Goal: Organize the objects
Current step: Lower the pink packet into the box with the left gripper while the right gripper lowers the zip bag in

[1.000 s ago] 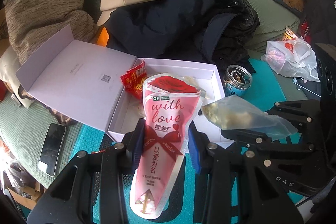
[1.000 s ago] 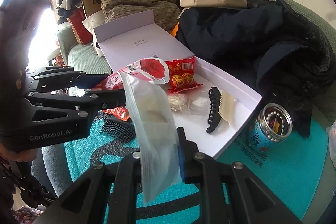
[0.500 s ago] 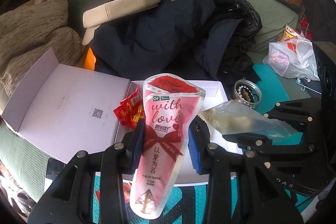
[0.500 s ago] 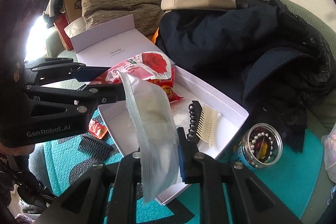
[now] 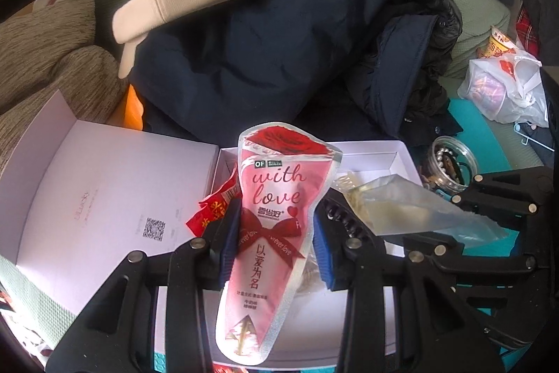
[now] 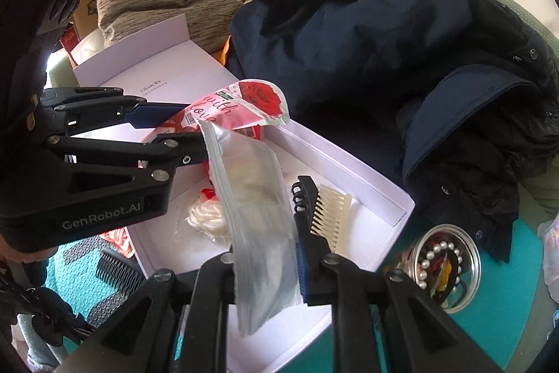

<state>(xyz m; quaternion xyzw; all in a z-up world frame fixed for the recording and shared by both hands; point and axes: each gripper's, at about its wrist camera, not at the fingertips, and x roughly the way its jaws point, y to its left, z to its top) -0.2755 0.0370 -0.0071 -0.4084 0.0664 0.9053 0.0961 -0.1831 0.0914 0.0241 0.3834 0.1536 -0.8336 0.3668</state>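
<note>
My left gripper (image 5: 276,243) is shut on a pink "with love" pouch (image 5: 276,219) with a red rose print, held above the open white box (image 5: 370,151). It also shows in the right wrist view (image 6: 241,110). My right gripper (image 6: 265,261) is shut on a clear zip bag (image 6: 258,215) with pale contents, over the box (image 6: 349,170); the bag shows in the left wrist view (image 5: 412,208). In the box lie a red snack packet (image 5: 213,208), a black hair clip (image 6: 304,198), a cream comb (image 6: 332,208) and a white bundle (image 6: 206,215).
A dark navy jacket (image 5: 279,51) lies behind the box. A tin of beads (image 6: 443,261) stands on the teal mat (image 6: 506,320) to the right. A black comb (image 6: 115,271) lies on the mat at left. The box lid (image 5: 104,191) lies open leftward.
Both grippers have moved forward over the box with their bags still held; the box and jacket now look closer.
</note>
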